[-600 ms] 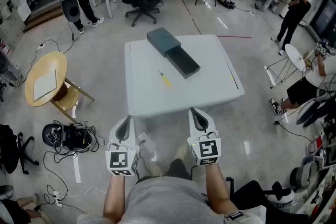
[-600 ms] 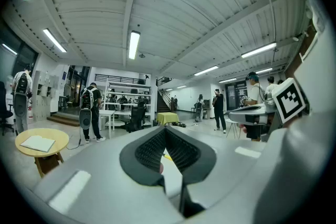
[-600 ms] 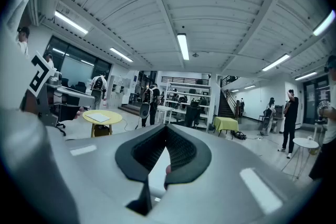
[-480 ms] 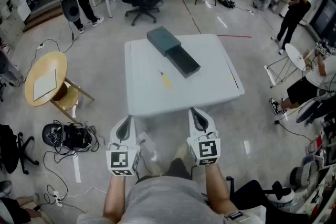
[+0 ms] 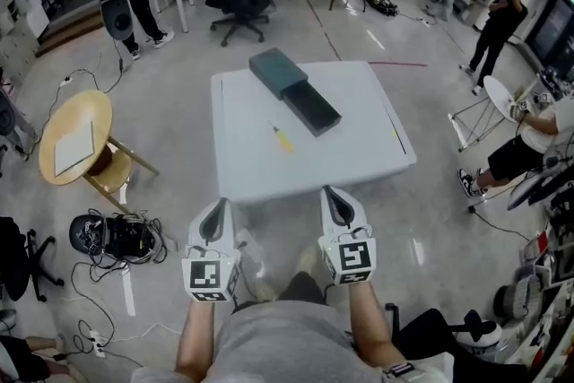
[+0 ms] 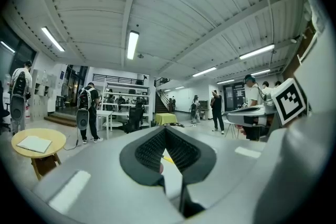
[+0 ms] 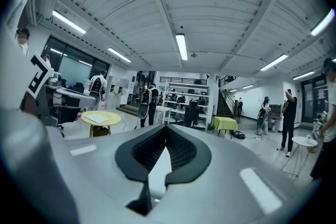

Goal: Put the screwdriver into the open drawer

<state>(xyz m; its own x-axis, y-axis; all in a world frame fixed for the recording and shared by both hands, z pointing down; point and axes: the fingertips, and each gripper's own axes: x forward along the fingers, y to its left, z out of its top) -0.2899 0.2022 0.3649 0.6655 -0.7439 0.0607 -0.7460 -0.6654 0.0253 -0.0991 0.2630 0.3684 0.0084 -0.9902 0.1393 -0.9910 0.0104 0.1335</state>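
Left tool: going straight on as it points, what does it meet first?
The left tool likely meets the white table at its near edge, or skims over the top toward the screwdriver, seen in line beyond its shut tips. Its height over the table is unclear.

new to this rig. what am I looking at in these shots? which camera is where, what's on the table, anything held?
There is no robot arm here: a person holds a two-jaw gripper in each hand. The wide shot comes from a camera on the person's head, looking down. The left gripper and right gripper show at the bottom, each with a marker cube that is part of it. The other two pictures come from cameras riding on the grippers, each looking along its own jaws. On the white table lie a yellow-handled screwdriver and a dark drawer unit with its drawer pulled open. Both grippers are on the person's side of the table, jaws together, holding nothing.
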